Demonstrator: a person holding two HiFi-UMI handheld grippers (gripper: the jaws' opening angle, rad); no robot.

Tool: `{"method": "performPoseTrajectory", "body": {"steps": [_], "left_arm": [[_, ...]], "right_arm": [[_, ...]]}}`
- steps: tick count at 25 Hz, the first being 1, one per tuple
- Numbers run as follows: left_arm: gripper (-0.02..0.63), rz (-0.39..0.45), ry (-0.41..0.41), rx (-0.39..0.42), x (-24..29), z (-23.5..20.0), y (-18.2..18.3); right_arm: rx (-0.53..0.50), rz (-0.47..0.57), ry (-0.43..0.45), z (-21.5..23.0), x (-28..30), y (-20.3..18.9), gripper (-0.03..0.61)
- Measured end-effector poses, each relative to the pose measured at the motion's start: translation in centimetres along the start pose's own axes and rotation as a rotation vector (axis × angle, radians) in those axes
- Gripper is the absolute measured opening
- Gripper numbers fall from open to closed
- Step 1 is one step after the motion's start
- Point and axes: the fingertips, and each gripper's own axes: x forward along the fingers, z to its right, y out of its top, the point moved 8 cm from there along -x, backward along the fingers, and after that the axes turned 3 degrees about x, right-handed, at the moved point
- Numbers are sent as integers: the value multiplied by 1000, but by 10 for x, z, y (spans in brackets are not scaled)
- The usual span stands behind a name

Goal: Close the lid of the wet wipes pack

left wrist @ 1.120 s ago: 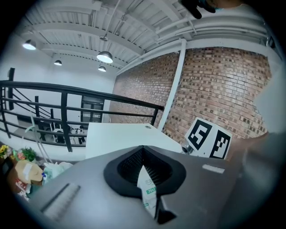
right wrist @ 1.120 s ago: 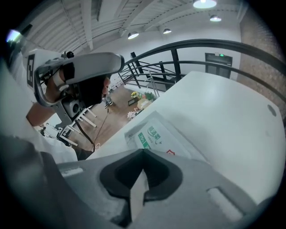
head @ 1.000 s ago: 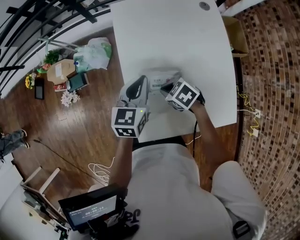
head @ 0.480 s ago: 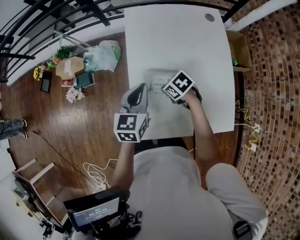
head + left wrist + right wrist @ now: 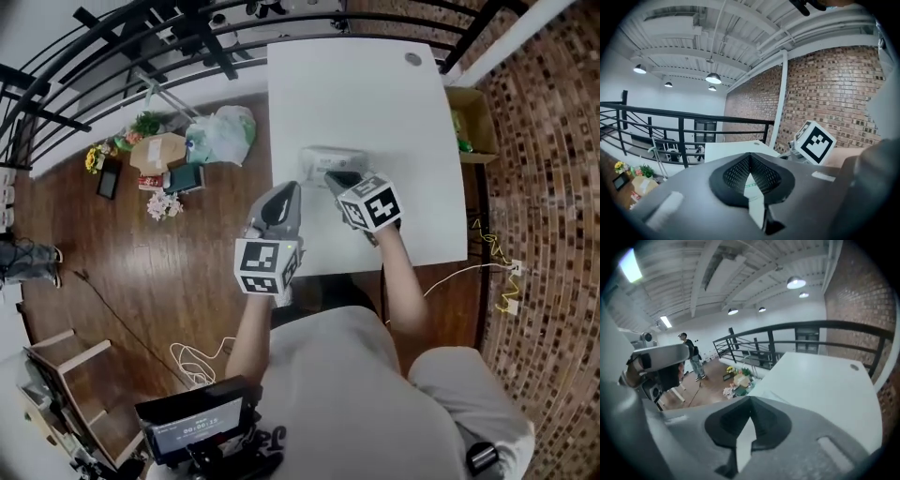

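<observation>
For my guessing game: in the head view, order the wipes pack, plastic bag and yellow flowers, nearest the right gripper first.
1. wipes pack, just ahead of the right gripper
2. plastic bag, on the floor left
3. yellow flowers, farther left

The bare left forearm (image 5: pixel 246 328) and bare right forearm (image 5: pixel 400 281) reach forward from the torso. The grey two-jaw left gripper (image 5: pixel 287 187), carrying a square-marker cube, points forward and slightly down, with its jaws together and empty. The matching grey right gripper (image 5: pixel 331 178) tilts down more steeply and angles leftward, its jaws likewise closed on nothing.
</observation>
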Motion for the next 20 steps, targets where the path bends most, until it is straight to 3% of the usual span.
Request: {"method": "performPoseTrajectory", "body": {"steps": [4,10,14,20], "left_arm": [[17,81,-5,19,-50,3,0],[17,162,-5,9,-184,11,-24],[16,155,-22,12,-242,9,-35],[17,237,-56,79,-287,38,-16]], "right_arm": [[-17,219,-76,-63,-49,-13,-9],[59,504,-176,-194,-117,-61,-9],[28,569,-225,-273,-136,-82,-9],[0,656,-328,-319,-168,-91,-9]]}}
